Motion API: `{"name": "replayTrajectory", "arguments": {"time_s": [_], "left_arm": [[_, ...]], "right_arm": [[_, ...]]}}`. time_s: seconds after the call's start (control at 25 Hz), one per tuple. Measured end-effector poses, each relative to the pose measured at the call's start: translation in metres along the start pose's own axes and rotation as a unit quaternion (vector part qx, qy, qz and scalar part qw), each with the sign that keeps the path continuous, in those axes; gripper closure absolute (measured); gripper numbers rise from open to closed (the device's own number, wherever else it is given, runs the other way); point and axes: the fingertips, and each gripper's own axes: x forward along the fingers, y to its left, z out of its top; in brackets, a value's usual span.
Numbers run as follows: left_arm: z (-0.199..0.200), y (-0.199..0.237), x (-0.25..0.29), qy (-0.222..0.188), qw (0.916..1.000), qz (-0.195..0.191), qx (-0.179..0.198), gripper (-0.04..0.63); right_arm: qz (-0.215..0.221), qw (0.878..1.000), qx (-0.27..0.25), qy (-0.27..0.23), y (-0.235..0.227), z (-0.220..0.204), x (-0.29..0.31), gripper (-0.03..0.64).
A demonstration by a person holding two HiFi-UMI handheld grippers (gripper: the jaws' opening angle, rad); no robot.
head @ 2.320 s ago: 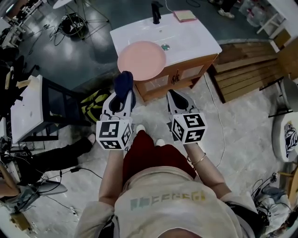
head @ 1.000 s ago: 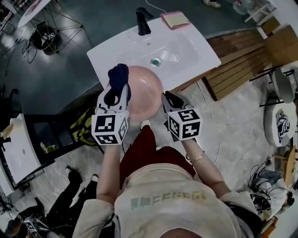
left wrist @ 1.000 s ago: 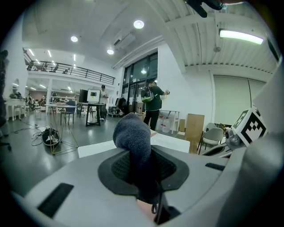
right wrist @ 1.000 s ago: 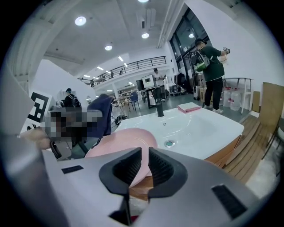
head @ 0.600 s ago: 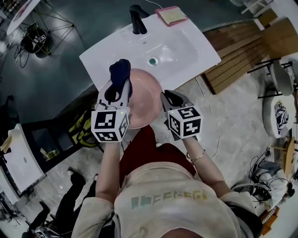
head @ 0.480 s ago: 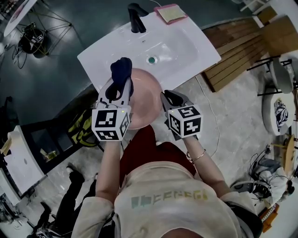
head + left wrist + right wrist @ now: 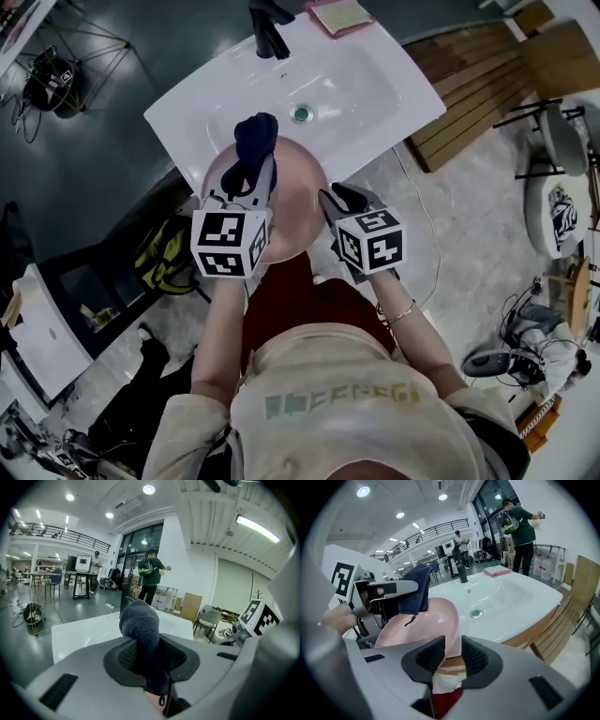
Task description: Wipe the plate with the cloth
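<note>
Right gripper [image 7: 330,199] pinched shut on the near rim of the pink plate [image 7: 298,192], holding it out over the front edge of the white sink top [image 7: 375,84], toward its left corner. Left gripper [image 7: 253,176] is clamped on the dark cloth [image 7: 255,141], poised over the plate. The risk, I reckon: it's one thin rim grip, so pressing hard with the cloth could lever the plate out and drop it.

In the head view the left gripper [image 7: 251,178] and its cloth [image 7: 255,141] cover the plate's [image 7: 298,202] left side. The right gripper [image 7: 335,199] hides the rim held in its jaws. The faucet [image 7: 269,21] at the table's [image 7: 375,75] far edge is cut off by the picture's top.
</note>
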Motion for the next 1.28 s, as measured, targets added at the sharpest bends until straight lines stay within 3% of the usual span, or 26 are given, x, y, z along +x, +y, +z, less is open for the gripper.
{"name": "replayTrajectory", "arguments": {"time_s": [0.4, 0.84, 1.0, 1.28], "left_arm": [[-0.021, -0.042, 0.038, 0.080, 0.9934, -0.079, 0.024, 0.515], [-0.038, -0.070, 0.065, 0.157, 0.9791, -0.121, 0.045, 0.515], [-0.050, -0.071, 0.071, 0.182, 0.9747, -0.122, 0.045, 0.515], [-0.063, -0.047, 0.075, 0.214, 0.9713, -0.090, 0.052, 0.515]], "right_arm": [[-0.010, 1.000, 0.005, 0.013, -0.001, -0.002, 0.009, 0.520], [-0.047, 0.998, -0.021, 0.020, -0.009, 0.008, 0.017, 0.541], [-0.054, 0.998, -0.034, 0.019, -0.010, 0.009, 0.018, 0.543], [-0.067, 0.996, -0.061, 0.017, -0.014, 0.012, 0.019, 0.545]]}}
